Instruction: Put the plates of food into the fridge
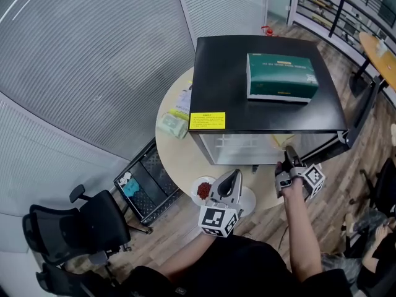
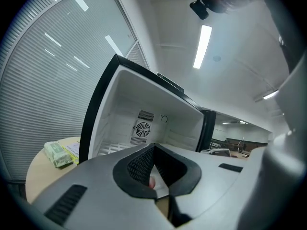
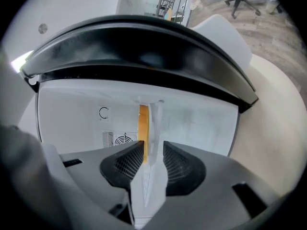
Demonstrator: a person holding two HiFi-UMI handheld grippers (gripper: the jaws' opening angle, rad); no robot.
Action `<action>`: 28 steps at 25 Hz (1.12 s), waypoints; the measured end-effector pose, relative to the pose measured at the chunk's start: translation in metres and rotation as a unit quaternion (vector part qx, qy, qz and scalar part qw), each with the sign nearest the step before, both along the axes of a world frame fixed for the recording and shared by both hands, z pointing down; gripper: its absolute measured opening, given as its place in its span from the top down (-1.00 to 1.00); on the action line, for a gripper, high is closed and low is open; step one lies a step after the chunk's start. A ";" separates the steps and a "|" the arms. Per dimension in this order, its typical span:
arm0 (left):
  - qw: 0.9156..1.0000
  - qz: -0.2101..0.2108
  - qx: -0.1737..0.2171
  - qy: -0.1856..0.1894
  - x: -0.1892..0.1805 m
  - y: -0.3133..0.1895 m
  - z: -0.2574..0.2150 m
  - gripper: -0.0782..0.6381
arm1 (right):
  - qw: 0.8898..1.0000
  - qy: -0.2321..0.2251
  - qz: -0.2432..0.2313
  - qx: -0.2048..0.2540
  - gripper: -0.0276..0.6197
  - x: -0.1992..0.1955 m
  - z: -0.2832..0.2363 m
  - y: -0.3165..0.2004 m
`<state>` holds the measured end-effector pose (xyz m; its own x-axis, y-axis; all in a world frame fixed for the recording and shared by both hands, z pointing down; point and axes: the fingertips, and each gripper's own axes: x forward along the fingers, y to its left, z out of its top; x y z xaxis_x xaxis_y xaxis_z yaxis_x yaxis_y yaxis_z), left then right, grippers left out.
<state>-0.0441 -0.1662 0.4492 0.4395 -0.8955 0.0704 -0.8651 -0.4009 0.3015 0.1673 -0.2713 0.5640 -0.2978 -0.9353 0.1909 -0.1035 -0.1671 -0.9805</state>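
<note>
Right gripper [image 3: 153, 150] released in the fridge [image 1: 266, 91]!
Its jaws loosely flank an orange-food plate [image 3: 154, 123]; left gripper [image 1: 234, 177] clamps the near red-food plate [image 1: 249, 198].

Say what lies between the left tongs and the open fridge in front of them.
Nothing: the head view shows only a bare strip of table between the left tongs and the fridge; the left gripper view agrees.

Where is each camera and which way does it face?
Head view: person's head, steeply down on black mini fridge, round beige table, left gripper, right gripper, right forearm.
Left gripper view: rides the left gripper, looking into the fridge's white interior; shut jaws show.
Right gripper view: rides the right gripper, into the fridge; open jaws flank a white plate of yellow food.
Shared: both gripper views show the fridge's rear fan.
</note>
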 end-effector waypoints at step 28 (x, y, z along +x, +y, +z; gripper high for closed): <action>0.999 -0.016 0.014 -0.025 0.012 0.103 -0.012 0.77 | 0.772 0.579 -0.136 0.227 0.89 -0.066 -0.115 0.190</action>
